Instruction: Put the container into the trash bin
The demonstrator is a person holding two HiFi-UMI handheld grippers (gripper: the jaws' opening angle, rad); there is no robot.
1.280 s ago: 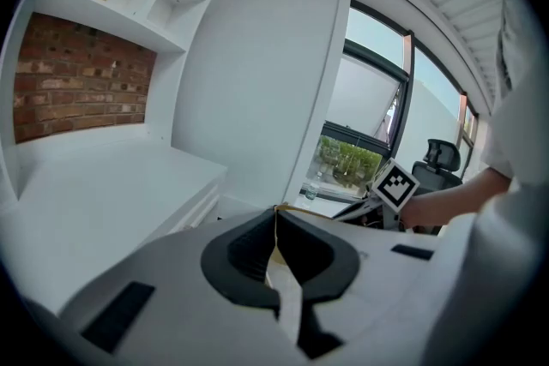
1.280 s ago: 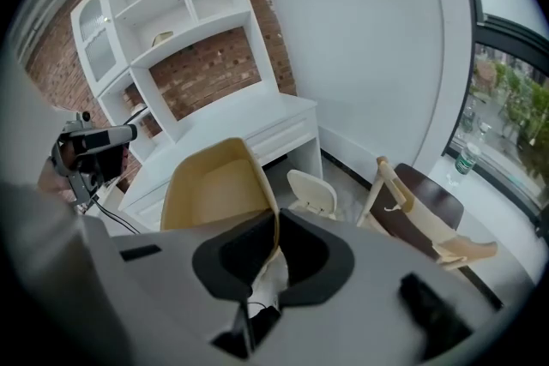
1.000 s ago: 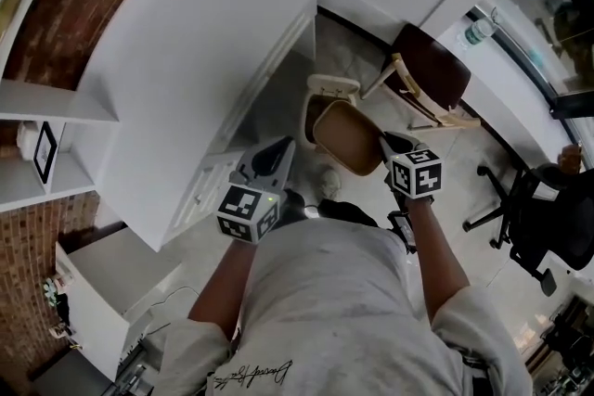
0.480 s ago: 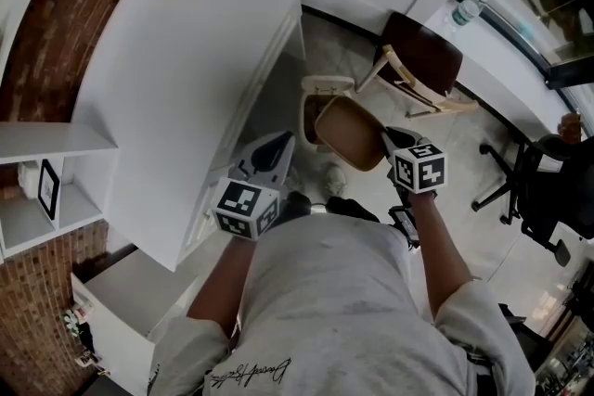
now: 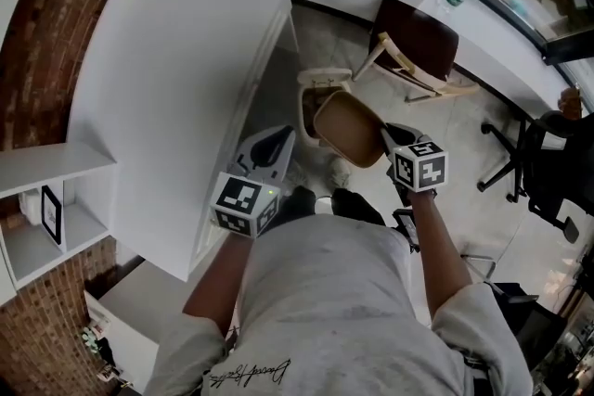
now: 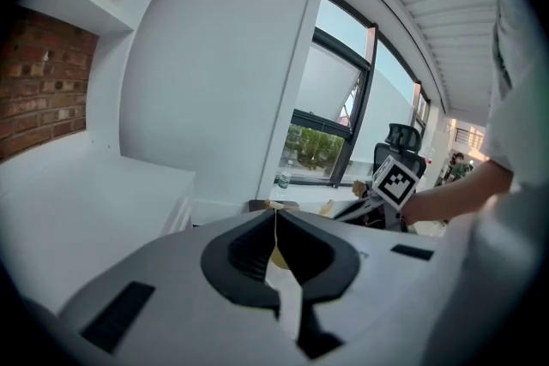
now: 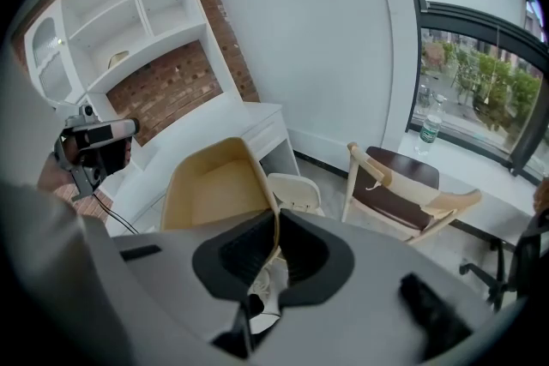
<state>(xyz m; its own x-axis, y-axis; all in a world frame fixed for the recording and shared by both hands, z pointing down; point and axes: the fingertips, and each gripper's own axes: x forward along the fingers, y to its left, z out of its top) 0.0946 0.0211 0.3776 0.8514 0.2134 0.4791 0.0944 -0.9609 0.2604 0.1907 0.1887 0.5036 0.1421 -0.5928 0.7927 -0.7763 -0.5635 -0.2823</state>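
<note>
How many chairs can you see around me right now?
2. A dark-seated wooden chair stands on the floor beyond the trash bin; a black office chair is at the head view's right edge. Others may be cut off there.

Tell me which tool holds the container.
The right tool: its jaws pinch the rim of the tan container. The left tool is shut on nothing, apart from it.

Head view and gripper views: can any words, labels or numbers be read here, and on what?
Shirt: cursive print, too blurred to read.
Bottle: label too small to read.
Marker cubes: black-and-white square patterns only, no words.
Nothing else carries legible text.
</note>
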